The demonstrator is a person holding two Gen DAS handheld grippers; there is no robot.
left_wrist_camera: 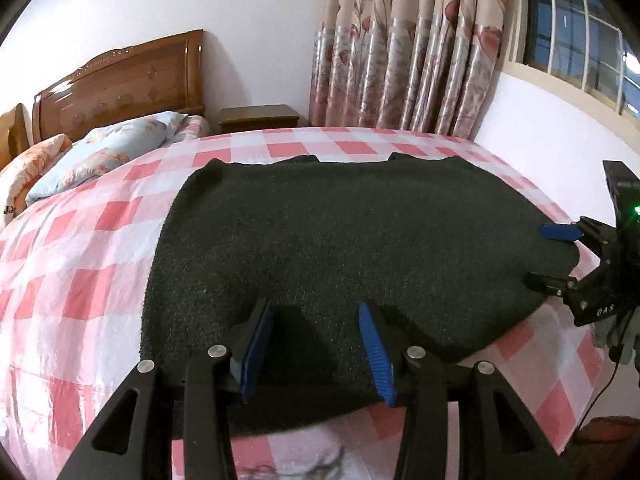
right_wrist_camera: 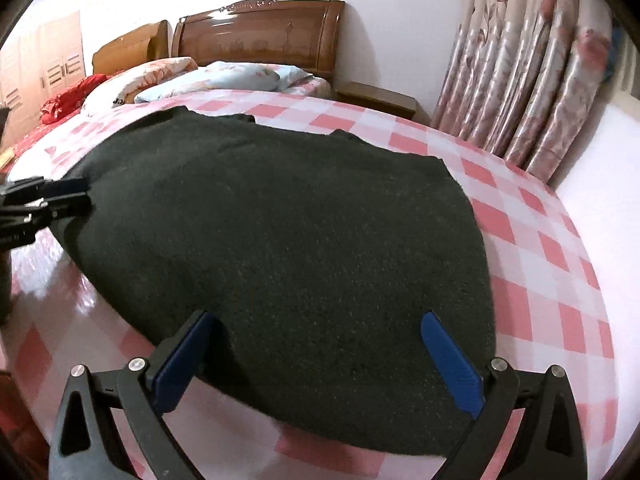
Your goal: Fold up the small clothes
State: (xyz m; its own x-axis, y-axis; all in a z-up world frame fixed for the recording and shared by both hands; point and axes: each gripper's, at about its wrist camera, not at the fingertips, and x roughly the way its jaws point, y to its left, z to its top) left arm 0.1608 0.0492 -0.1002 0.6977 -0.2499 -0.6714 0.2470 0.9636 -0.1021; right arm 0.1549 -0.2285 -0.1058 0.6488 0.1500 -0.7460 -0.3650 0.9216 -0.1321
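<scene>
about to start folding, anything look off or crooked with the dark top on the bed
Nothing stands out. The dark top lies flat on the checked bedspread, and both the left gripper and right gripper are open over its near edge.

A sweater (left_wrist_camera: 340, 240) lies flat on the bed (left_wrist_camera: 72, 280), filling the frame's centre. Pillows (left_wrist_camera: 100, 152) sit at upper left before the headboard (left_wrist_camera: 120, 80). A nightstand (left_wrist_camera: 259, 119) stands right of the headboard, curtains (left_wrist_camera: 404, 48) at upper right.
</scene>
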